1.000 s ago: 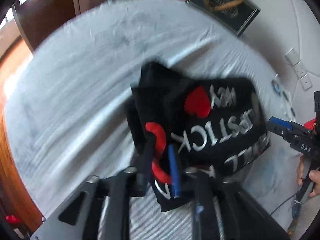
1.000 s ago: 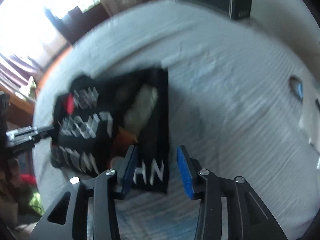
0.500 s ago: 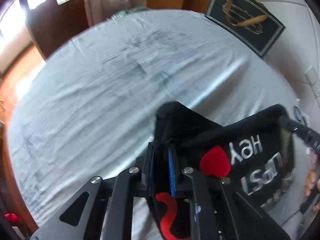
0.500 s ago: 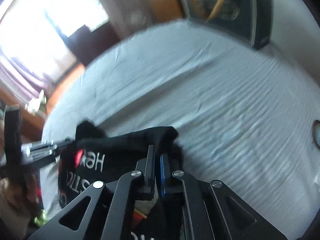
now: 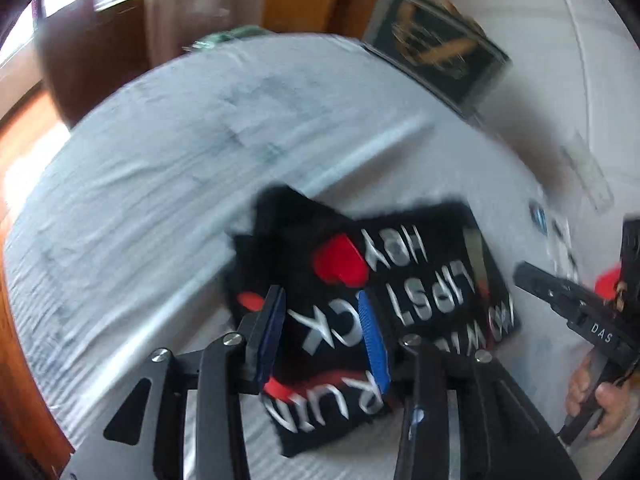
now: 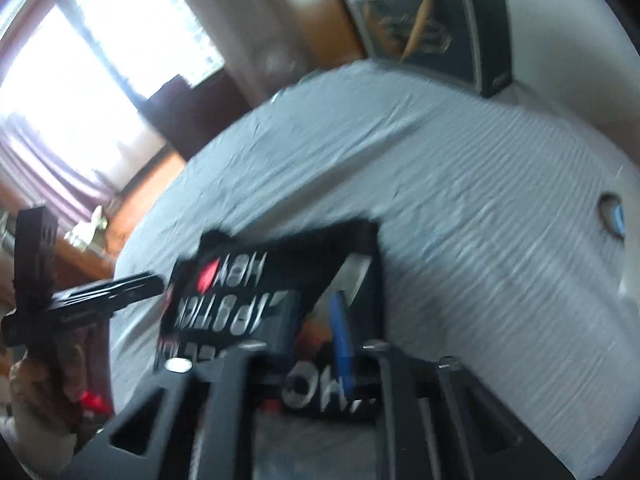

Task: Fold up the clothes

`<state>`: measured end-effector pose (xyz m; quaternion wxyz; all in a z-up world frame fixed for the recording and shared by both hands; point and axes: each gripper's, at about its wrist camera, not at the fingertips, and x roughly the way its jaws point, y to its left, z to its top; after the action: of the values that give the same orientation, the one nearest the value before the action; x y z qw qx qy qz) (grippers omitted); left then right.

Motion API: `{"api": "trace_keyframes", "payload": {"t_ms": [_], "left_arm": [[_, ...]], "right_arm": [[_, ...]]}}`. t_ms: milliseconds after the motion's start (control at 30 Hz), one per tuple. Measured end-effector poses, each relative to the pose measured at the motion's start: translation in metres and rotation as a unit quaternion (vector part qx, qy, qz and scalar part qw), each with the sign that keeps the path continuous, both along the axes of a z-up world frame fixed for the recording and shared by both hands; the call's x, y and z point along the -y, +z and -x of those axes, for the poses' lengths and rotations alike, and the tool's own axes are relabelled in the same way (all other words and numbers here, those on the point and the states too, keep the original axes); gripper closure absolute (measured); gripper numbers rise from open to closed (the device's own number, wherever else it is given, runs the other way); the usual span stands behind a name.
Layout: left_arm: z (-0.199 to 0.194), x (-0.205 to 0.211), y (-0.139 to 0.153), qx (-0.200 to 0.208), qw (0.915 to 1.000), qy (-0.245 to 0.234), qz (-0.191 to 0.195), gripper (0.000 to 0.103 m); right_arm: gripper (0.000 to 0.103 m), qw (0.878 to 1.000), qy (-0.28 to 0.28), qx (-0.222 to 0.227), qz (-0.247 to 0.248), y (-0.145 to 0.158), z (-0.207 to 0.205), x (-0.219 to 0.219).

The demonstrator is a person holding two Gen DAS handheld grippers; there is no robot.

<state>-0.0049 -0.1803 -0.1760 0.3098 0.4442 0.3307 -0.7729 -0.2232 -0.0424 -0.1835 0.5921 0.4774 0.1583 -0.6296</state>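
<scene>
A black T-shirt (image 5: 372, 304) lies folded into a compact bundle on the pale grey bed sheet (image 5: 160, 168), its printed side up: a red heart (image 5: 340, 260), white lettering and red curved marks near its lower edge. In the right wrist view the same shirt (image 6: 256, 292) shows an upper layer with the lettering tilted across a lower layer that reaches toward the camera.

The left gripper (image 5: 326, 336) hovers over the near part of the shirt with its blue-padded fingers (image 5: 372, 336) spread wide and nothing between them; whether the tips touch the cloth cannot be told. The right gripper (image 6: 312, 340) sits low over the near edge of the shirt. One blue pad (image 6: 340, 336) is visible, the other finger is blurred, and the gap looks open with no cloth pinched, though the blur leaves this unsure. In the left wrist view the right gripper (image 5: 560, 296) appears at the shirt's right side, held by the person's right hand (image 5: 596, 404), its tip just beside the fabric.

Beyond the bed, a dark framed picture (image 5: 436, 52) leans against the white wall, and a bright window (image 6: 100, 60) with curtains lies to the left
</scene>
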Motion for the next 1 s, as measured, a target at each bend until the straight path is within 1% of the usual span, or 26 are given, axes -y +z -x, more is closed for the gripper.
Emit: {"api": "trace_keyframes", "payload": {"t_ms": [67, 100, 167, 200, 233, 300, 333, 367, 400, 433, 500, 533, 600, 667, 733, 767, 800, 833, 900, 967, 1000], "left_arm": [[0.004, -0.005, -0.021, 0.029, 0.9994, -0.006, -0.018, 0.076], [0.003, -0.005, -0.029, 0.045, 0.9988, -0.003, -0.018, 0.076], [-0.002, -0.003, -0.035, 0.052, 0.9985, -0.001, -0.019, 0.076], [-0.004, -0.001, -0.033, 0.052, 0.9985, 0.001, -0.019, 0.075], [-0.005, 0.002, -0.029, 0.051, 0.9985, 0.004, -0.017, 0.075], [-0.007, 0.008, -0.022, 0.049, 0.9987, 0.010, -0.015, 0.075], [-0.007, 0.013, -0.015, 0.037, 0.9991, 0.018, -0.009, 0.075], [-0.008, 0.018, -0.007, 0.020, 0.9994, 0.027, 0.001, 0.075], [-0.005, 0.025, -0.006, 0.017, 0.9993, 0.034, 0.005, 0.075], [-0.001, 0.032, -0.009, 0.022, 0.9990, 0.039, 0.005, 0.075], [0.006, 0.047, -0.016, 0.031, 0.9983, 0.049, 0.004, 0.075], [0.010, 0.054, -0.020, 0.036, 0.9978, 0.054, 0.004, 0.075], [0.016, 0.066, -0.029, 0.051, 0.9967, 0.062, 0.001, 0.075], [0.017, 0.070, -0.034, 0.066, 0.9957, 0.064, 0.007, 0.075], [0.018, 0.072, -0.036, 0.077, 0.9955, 0.055, 0.007, 0.069], [0.018, 0.072, -0.034, 0.083, 0.9951, 0.053, 0.008, 0.057], [0.015, 0.070, -0.031, 0.082, 0.9951, 0.054, 0.008, 0.049], [0.009, 0.067, -0.026, 0.075, 0.9957, 0.053, 0.010, 0.043], [-0.004, 0.055, -0.015, 0.059, 0.9967, 0.053, 0.019, 0.014], [-0.017, 0.040, -0.008, 0.045, 0.9972, 0.054, 0.027, 0.004], [-0.022, 0.034, -0.006, 0.040, 0.9975, 0.053, 0.026, 0.004]], "right_arm": [[0.091, 1.000, 0.006, 0.004, -0.019, -0.010, -0.006, -0.005], [0.091, 0.999, 0.009, 0.010, -0.031, -0.018, -0.007, -0.006], [0.093, 0.998, 0.013, 0.008, -0.064, -0.033, -0.006, -0.007], [0.098, 0.997, 0.015, 0.006, -0.081, -0.040, -0.006, -0.008], [0.099, 0.995, 0.017, 0.004, -0.098, -0.047, -0.006, -0.008], [0.099, 0.995, 0.015, -0.012, -0.096, -0.037, -0.002, -0.002], [0.099, 0.997, 0.010, -0.014, -0.073, -0.026, 0.001, 0.001], [0.097, 0.999, 0.005, -0.016, -0.048, -0.015, 0.004, 0.005], [0.095, 1.000, -0.004, -0.016, -0.025, -0.005, 0.008, 0.011], [0.094, 1.000, -0.012, -0.021, -0.007, 0.002, 0.011, 0.020], [0.094, 1.000, -0.018, -0.015, 0.005, 0.004, 0.019, 0.041], [0.094, 1.000, -0.020, -0.006, 0.003, 0.000, 0.022, 0.053], [0.094, 1.000, -0.024, -0.004, -0.015, -0.013, 0.027, 0.074], [0.094, 0.998, -0.031, -0.011, -0.055, -0.034, 0.027, 0.089], [0.094, 0.997, -0.039, -0.003, -0.066, -0.046, 0.035, 0.089], [0.094, 0.997, -0.045, 0.000, -0.064, -0.043, 0.036, 0.085], [0.091, 0.997, -0.052, 0.003, -0.060, -0.039, 0.038, 0.080], [0.085, 0.997, -0.053, -0.002, -0.050, -0.032, 0.035, 0.071], [0.056, 0.998, -0.050, -0.014, -0.032, -0.019, 0.030, 0.053], [0.044, 0.998, -0.048, -0.015, -0.031, -0.014, 0.027, 0.035], [0.044, 0.998, -0.051, -0.009, -0.034, -0.014, 0.027, 0.024]]}}
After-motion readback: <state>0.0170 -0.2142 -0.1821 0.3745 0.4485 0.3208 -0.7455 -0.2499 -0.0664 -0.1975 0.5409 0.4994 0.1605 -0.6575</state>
